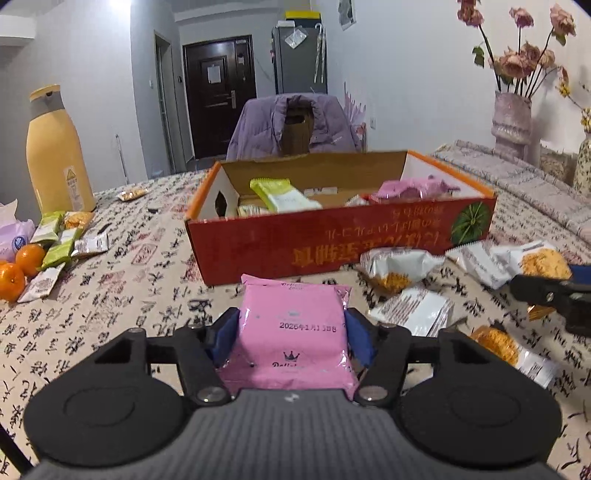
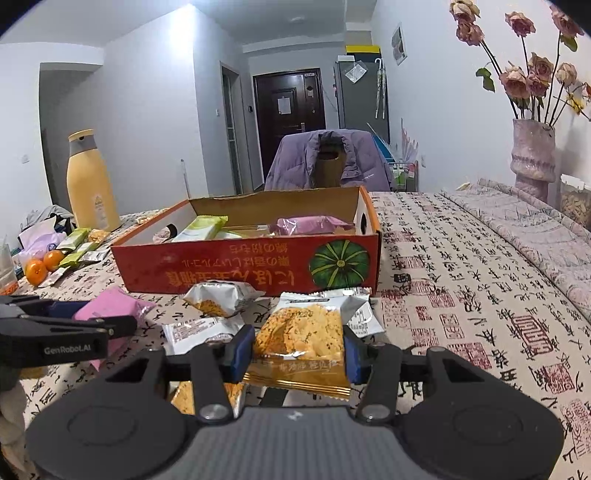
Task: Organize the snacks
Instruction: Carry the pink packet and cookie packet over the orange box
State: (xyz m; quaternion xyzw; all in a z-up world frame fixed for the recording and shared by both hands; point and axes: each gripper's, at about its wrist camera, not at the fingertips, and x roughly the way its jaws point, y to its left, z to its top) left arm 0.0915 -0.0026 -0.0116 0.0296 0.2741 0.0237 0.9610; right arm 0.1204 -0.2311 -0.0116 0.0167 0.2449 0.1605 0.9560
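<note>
Dim, cool indoor light. A ceiling lamp flares white far above the jaws. Fisheye bending curves walls and darkens corners. Objects ahead of the jaws look slightly soft; shadows faint.

Pink snack packet: sealed, date-stamped, crown-printed; sitting flat between the left gripper's jaws, just before the box.
Orange cracker packet: gold-edged, crisp-printed; sitting pinched between the right gripper's jaws.
Red cardboard box: open-topped, pumpkin-printed, lettering upside down; holding a green packet and a pink packet.
Loose silver packets: lying scattered on the surface beside the box front.
Green stick packets: lying clustered far left.
</note>
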